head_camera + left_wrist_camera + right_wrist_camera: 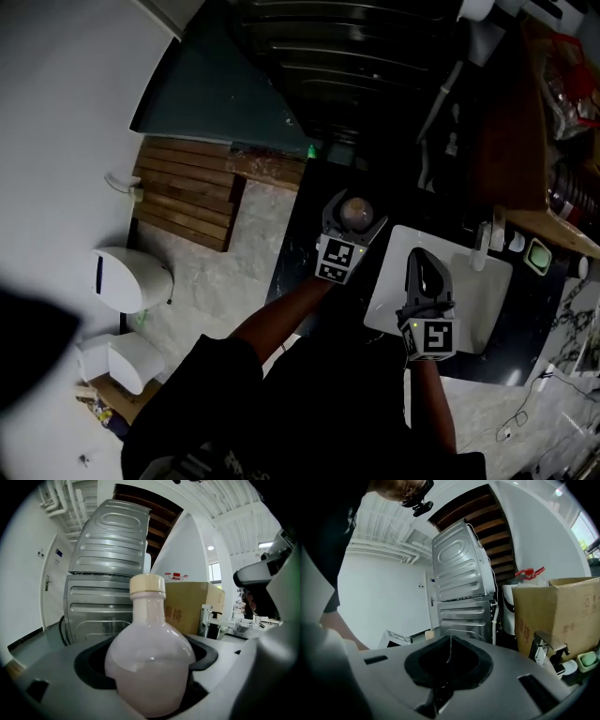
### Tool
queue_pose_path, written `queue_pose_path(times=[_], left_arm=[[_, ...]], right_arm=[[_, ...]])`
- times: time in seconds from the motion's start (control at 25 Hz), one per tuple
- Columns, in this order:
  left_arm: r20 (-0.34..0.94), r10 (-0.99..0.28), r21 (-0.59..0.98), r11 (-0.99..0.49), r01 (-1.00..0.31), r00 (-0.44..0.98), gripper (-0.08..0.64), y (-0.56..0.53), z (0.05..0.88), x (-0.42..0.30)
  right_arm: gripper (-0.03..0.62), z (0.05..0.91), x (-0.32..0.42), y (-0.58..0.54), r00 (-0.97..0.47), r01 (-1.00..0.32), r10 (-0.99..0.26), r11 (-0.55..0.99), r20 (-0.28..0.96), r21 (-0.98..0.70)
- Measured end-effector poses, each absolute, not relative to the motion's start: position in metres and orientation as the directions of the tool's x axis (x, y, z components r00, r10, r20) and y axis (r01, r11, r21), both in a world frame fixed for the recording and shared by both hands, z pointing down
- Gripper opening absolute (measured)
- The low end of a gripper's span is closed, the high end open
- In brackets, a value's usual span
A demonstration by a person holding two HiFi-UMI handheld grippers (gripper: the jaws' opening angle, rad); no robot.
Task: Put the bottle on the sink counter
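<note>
A round-bellied bottle (150, 667) with a cream cap (147, 585) and pale pinkish liquid stands upright between the jaws of my left gripper (151, 686), which is shut on its belly. From the head view the bottle (357, 212) shows from above in the left gripper (352, 223), over the dark sink counter (305, 253) just left of the white sink basin (487, 305). My right gripper (424, 264) hovers over the basin's left part. Its jaws (449, 644) are shut with nothing between them.
A faucet (482, 242) stands at the basin's far rim. A ribbed metal appliance (110, 573) and a cardboard box (555, 616) rise behind the counter. On the floor to the left lie a wooden slat mat (187, 192) and a white round fixture (131, 279).
</note>
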State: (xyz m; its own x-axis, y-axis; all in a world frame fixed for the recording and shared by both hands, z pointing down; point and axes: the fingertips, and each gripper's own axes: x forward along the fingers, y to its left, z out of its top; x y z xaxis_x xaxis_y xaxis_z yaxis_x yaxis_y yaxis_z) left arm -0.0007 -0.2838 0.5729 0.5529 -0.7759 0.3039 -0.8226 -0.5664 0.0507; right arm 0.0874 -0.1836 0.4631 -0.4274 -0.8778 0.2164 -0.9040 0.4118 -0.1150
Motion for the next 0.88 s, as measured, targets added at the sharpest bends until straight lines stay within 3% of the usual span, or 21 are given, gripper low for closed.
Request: queue_pose_path(times=[0.24,0.88], left_arm=[[0.365,-0.771,0.065,-0.538,-0.841,0.522,0.402,-0.310,0.607,0.006],[0.521,-0.728,0.038,-0.501,-0.865,0.445,0.402,-0.340,0.663,0.001]], right_arm=[[0.040,0.497,0.107,-0.198,-0.403,-0.914,-0.879,0.374,0.254,-0.154],[0.040,0.523,0.120,-0.234,-0.470,-0.883,-0.838,0.444,0.279,-0.154]])
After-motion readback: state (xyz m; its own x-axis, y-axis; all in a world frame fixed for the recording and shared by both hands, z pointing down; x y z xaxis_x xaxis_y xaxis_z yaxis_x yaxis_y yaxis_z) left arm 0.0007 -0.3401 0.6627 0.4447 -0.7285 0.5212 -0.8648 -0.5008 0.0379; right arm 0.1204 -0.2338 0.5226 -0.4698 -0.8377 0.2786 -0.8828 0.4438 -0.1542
